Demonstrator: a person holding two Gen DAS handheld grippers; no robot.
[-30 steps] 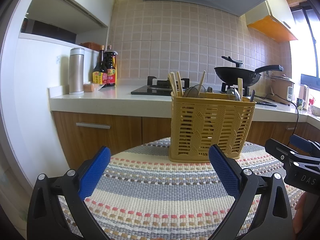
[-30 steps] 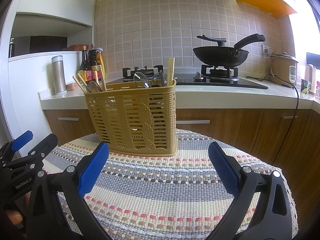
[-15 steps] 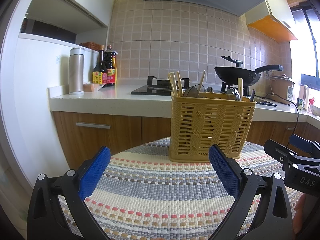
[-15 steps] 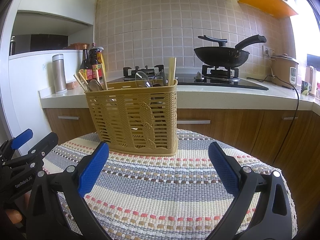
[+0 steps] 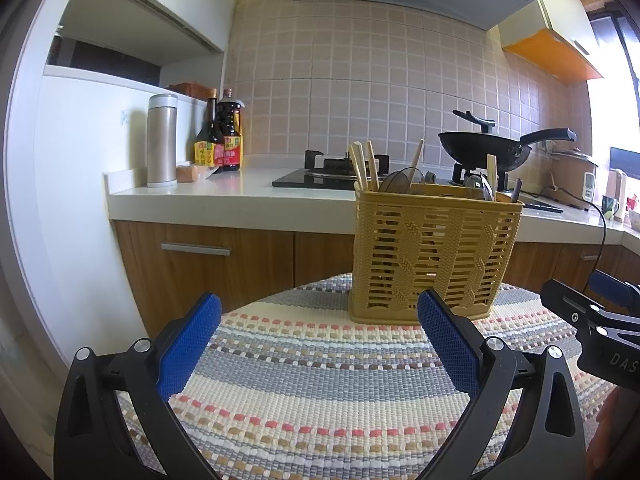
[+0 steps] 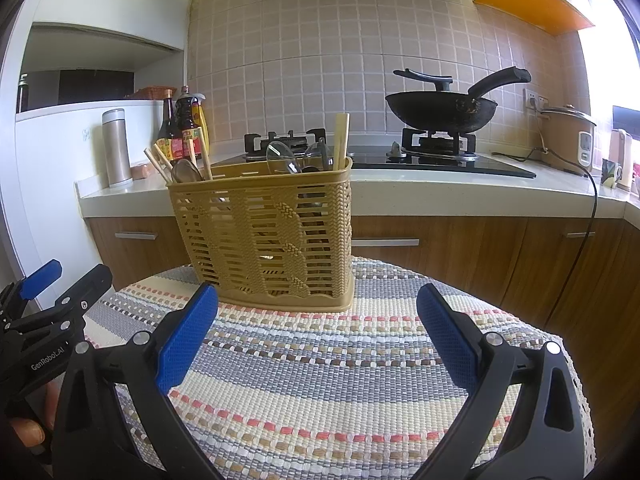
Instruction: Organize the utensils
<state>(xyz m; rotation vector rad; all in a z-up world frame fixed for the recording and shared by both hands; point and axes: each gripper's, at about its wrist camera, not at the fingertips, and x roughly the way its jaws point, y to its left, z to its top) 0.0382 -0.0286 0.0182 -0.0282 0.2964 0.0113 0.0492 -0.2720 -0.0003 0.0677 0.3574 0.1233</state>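
Almost nothing has been changed since a moment ago: the round table with the striped cloth [image 6: 320,380] is seen in the same place, and the yellow basket [image 6: 272,236] has only been brought a tiny bit nearer in the right wrist view. So no tidying step looks to have been started or finished just now, and the spoons and chopsticks [image 5: 362,166] are already stood up inside the basket, with nothing seen lying loose on the cloth. The job is judged to be either at its very start or already done. The basket is stood on the far part of the cloth, close to the table's back edge, so it should not be pushed away hard or it could be tipped off. Behind it, the counter [image 5: 240,196] with the wok [image 6: 440,110] and the bottles [image 5: 220,140] is kept well apart. A big open patch of cloth is left between the basket and both tools, so there is plenty of room for moving. The left gripper [image 5: 318,342] is held wide open with nothing in it. The right gripper [image 6: 318,334] is held wide open too, and nothing is gripped. The two tools are kept side by side, near each other, low over the near edge.
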